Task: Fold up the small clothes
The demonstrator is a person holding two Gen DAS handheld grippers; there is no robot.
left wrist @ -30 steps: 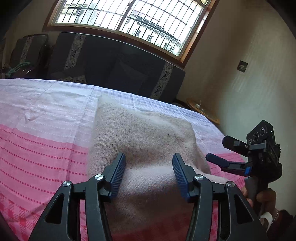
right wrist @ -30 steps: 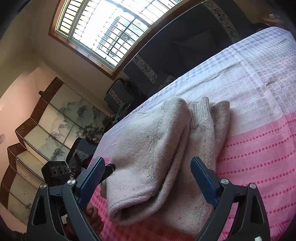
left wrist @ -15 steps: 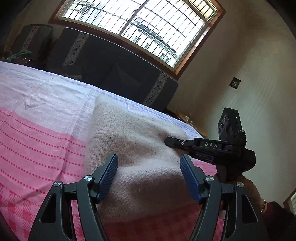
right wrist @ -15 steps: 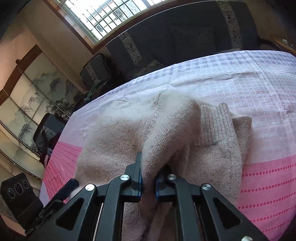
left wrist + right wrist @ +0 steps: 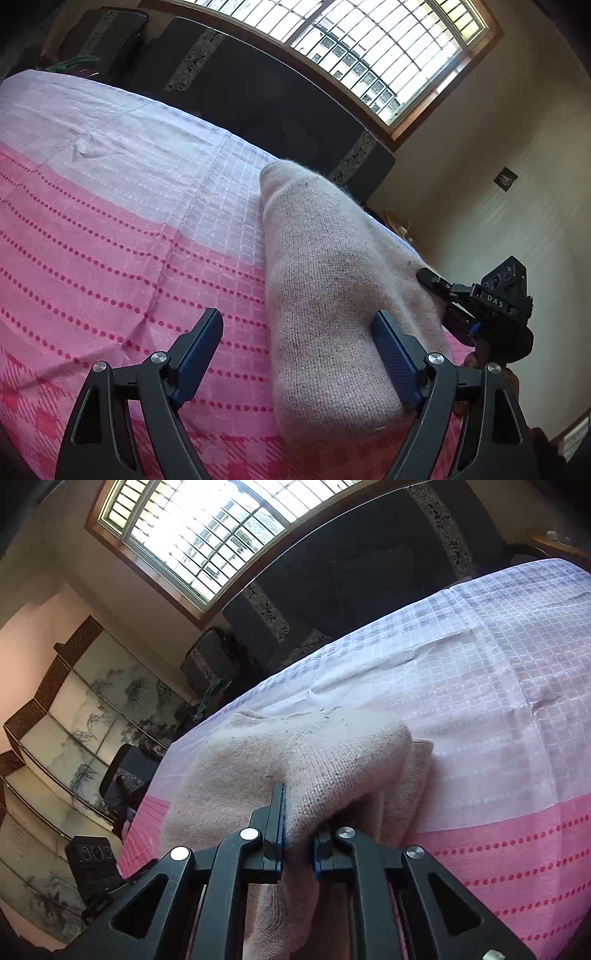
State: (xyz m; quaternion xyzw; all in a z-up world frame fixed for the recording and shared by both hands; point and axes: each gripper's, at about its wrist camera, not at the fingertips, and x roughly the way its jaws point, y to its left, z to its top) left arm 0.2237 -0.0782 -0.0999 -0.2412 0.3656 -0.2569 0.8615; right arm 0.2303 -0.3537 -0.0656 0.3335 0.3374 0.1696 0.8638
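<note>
Across the middle of both wrist views lies one beige knitted garment on one pink-and-white checked bedspread; two grippers are present, one in each hand; one barred window fills the top of the frame, with one dark sofa beneath it, and one painted folding screen stands at the left edge of the right wrist view. At lower centre of the left wrist view the left gripper stands wide and its jaws are opening; the garment's near end lies between the pads, against the right-hand one, apart from the left-hand one. At lower centre of the right wrist view the right gripper is narrow, its jaws easing apart, yet a raised fold of the garment is pinched between the pads; the cloth drapes down past them toward the bottom edge.
</note>
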